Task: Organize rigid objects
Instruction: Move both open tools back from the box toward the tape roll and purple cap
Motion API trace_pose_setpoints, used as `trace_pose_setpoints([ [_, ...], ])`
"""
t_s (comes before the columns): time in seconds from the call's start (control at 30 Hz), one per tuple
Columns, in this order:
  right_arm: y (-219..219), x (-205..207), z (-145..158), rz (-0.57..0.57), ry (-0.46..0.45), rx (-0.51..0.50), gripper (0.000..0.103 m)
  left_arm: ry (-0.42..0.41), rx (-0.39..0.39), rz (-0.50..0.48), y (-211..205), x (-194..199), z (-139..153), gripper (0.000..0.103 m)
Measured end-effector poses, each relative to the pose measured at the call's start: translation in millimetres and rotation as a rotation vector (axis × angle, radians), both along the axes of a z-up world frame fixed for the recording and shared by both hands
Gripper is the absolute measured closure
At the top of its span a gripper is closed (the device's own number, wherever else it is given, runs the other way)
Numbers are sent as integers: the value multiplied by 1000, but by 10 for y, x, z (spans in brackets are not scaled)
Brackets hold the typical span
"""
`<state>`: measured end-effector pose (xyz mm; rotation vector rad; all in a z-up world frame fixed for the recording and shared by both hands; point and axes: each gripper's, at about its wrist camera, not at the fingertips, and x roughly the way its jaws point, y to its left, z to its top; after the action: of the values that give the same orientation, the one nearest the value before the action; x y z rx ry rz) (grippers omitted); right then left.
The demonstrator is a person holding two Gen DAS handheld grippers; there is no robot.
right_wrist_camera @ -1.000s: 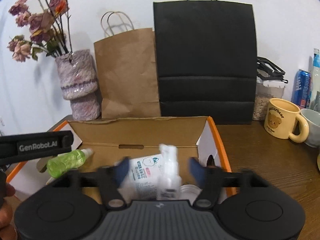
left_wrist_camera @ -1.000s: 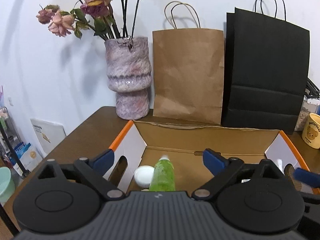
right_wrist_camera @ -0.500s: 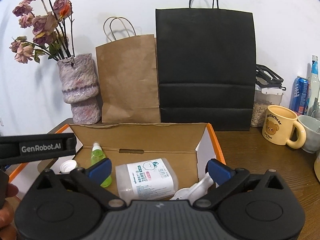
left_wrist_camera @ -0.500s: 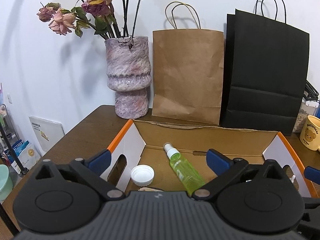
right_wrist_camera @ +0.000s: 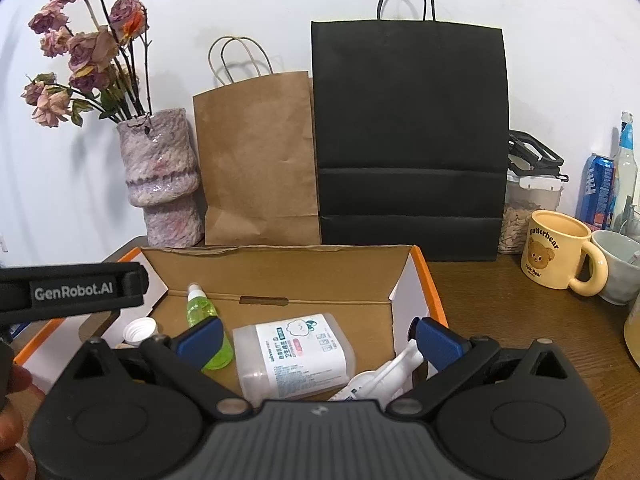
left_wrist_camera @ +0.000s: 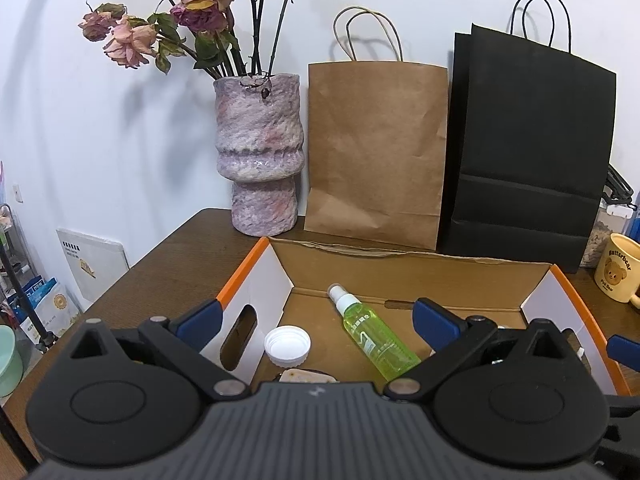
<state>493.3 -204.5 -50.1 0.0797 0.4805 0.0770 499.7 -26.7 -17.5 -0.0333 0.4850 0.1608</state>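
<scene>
An open cardboard box (left_wrist_camera: 400, 270) with orange edges sits on the brown table. In it lie a green spray bottle (left_wrist_camera: 376, 338), a white cap (left_wrist_camera: 287, 345), a clear wipes tub (right_wrist_camera: 294, 354) and a white spray bottle (right_wrist_camera: 384, 378). The box (right_wrist_camera: 276, 270), the green bottle (right_wrist_camera: 204, 316) and the cap (right_wrist_camera: 139, 330) also show in the right wrist view. My left gripper (left_wrist_camera: 316, 320) is open and empty above the box's near left. My right gripper (right_wrist_camera: 316, 334) is open and empty above the tub and the white bottle.
A vase of dried roses (left_wrist_camera: 260, 152), a brown paper bag (left_wrist_camera: 376, 152) and a black paper bag (left_wrist_camera: 528, 148) stand behind the box. A yellow bear mug (right_wrist_camera: 558, 254), a white cup (right_wrist_camera: 620, 266), a can (right_wrist_camera: 598, 190) and a jar (right_wrist_camera: 530, 208) stand at the right.
One second ago each gripper held a bottle: the left the green one, the right the white one. Both opened; the bottles now lie in the box. Both grippers have drawn back and up.
</scene>
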Motion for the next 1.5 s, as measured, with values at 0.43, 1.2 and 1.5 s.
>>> trace_pose_setpoints([
  [0.43,47,-254,60,6,-33,-27,0,3,-10,-3,94,-231,20,0],
  [1.2,158,-898,153,27,-55,-22,0,-7,-22,-19,308,-934,112,0],
  [1.5,238,-1187,108,41,-44,-32,0,15,-10,-4,552,-1266,44,0],
])
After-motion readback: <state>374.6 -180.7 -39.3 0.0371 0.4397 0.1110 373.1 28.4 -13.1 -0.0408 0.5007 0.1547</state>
